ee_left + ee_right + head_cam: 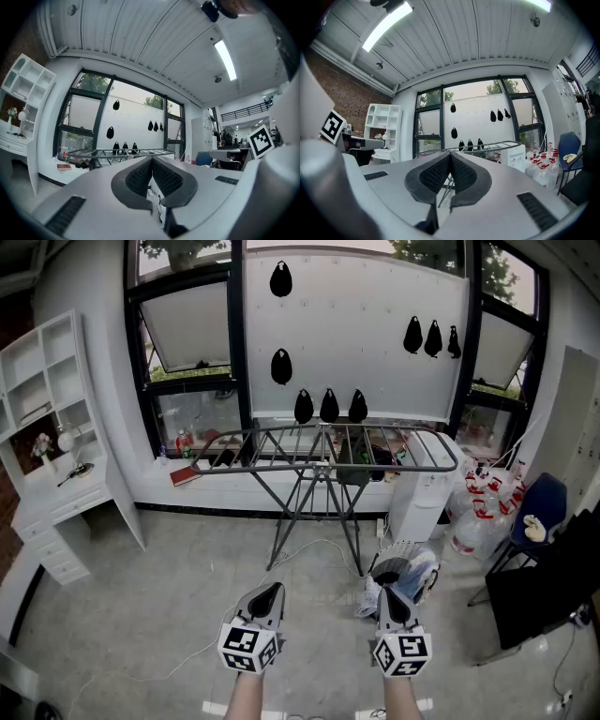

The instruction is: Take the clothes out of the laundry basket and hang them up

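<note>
A grey folding drying rack (328,448) stands by the window wall, with dark clothes over its right part; it also shows as the rack (122,153) and the rack (483,147). On the floor right of it sits a dark laundry basket (403,575) holding pale blue and white clothes (417,570). My left gripper (266,597) is held level low in the head view, shut and holding nothing. My right gripper (392,601) is shut and holds nothing too, just this side of the basket. In the gripper views the left gripper (152,161) and the right gripper (450,157) both have their pads pressed together.
A white shelf unit with drawers (52,442) stands at the left. A white appliance (424,493), several water bottles (478,512) and a blue chair (536,512) crowd the right. White cables (309,549) lie on the floor under the rack. Black clips (328,406) hang on the wall.
</note>
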Motion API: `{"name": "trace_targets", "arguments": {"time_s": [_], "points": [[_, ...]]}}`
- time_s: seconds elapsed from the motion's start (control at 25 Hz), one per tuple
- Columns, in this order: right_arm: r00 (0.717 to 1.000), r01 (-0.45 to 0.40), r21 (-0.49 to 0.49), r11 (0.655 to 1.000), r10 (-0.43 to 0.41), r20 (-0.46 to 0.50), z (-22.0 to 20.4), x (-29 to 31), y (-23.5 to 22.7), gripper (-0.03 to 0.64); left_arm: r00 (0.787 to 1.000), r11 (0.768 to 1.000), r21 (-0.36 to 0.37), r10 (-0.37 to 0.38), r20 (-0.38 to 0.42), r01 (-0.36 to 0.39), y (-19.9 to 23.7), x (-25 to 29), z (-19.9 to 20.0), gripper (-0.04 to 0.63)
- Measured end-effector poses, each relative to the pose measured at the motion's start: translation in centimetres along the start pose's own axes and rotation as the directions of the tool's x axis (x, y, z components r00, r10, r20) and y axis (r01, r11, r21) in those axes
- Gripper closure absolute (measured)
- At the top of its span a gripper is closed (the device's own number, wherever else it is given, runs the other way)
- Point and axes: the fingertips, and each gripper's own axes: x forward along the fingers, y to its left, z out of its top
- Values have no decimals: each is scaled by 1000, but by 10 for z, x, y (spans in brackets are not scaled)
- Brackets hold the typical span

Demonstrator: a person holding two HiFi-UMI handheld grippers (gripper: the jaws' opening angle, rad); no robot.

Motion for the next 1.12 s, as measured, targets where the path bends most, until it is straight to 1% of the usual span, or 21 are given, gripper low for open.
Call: {"name": "trace_targets", "arguments": {"time_s": [0.36,0.76,0.96,1.12], "points": [[1000,-16,3,1000,16,-10,-6,-7,11,616,1000,1000,-16,-2,-6,2,-1,-8,-5,575],[1000,1,28,1000,0,-14,-9,-18,15,615,1000,999,-36,-15,-9,15,-6,-15,-10,575],[1000,-20,43,999,21,-8,-12,-19,23,614,999,999,-36,-31,-20,30,-5,-15,-14,575],[1000,-32,48,998,31,3,-12,-17,24,615,1000,999,-45,-25,-18,24,-4,-14,-17,574]]}}
